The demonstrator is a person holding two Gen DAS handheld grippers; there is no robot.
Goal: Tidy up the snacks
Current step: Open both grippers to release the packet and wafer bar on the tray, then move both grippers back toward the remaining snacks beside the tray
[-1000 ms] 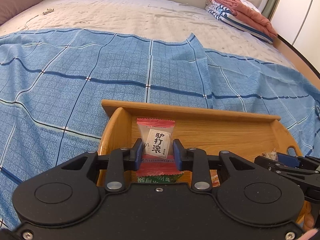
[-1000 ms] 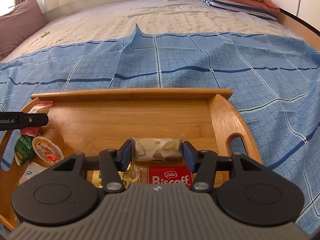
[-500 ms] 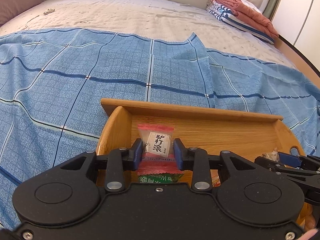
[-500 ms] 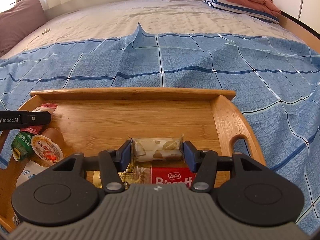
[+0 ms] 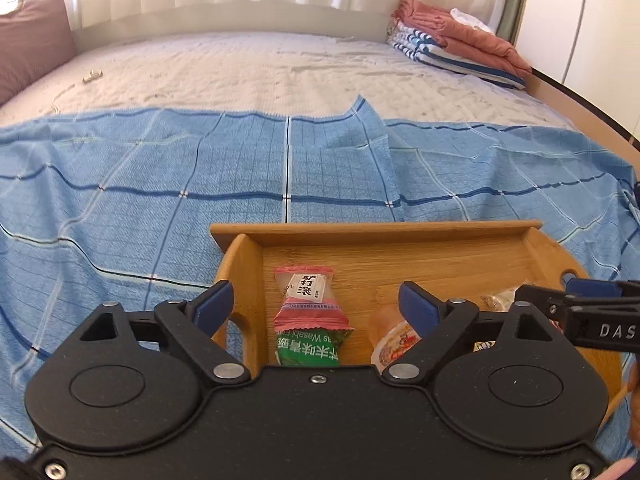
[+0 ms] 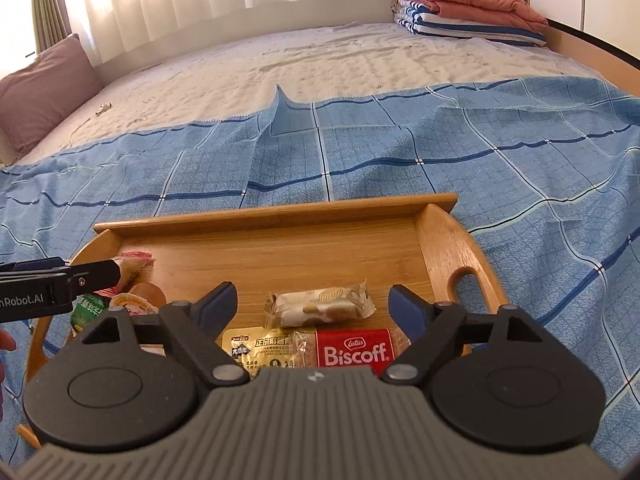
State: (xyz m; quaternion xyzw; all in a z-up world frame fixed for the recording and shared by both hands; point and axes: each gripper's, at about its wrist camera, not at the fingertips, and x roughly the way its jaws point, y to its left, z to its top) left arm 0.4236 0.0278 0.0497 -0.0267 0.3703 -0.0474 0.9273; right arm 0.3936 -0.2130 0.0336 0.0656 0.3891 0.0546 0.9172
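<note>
Left wrist: red packet [image 5: 306, 294] lies between opening fingers [image 5: 214, 306].

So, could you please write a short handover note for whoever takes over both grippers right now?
Left gripper: jaws opening, pads clear of the red-and-white snack packet, which lies in the wooden tray at its left end.
Right gripper: jaws opening, pads clear of the cream wafer packet, lying behind the Biscoff packet.
Done: both packets are in the tray, with the green wasabi packet and jelly cup.
Left: no snack visible outside the tray; check nearer.
</note>
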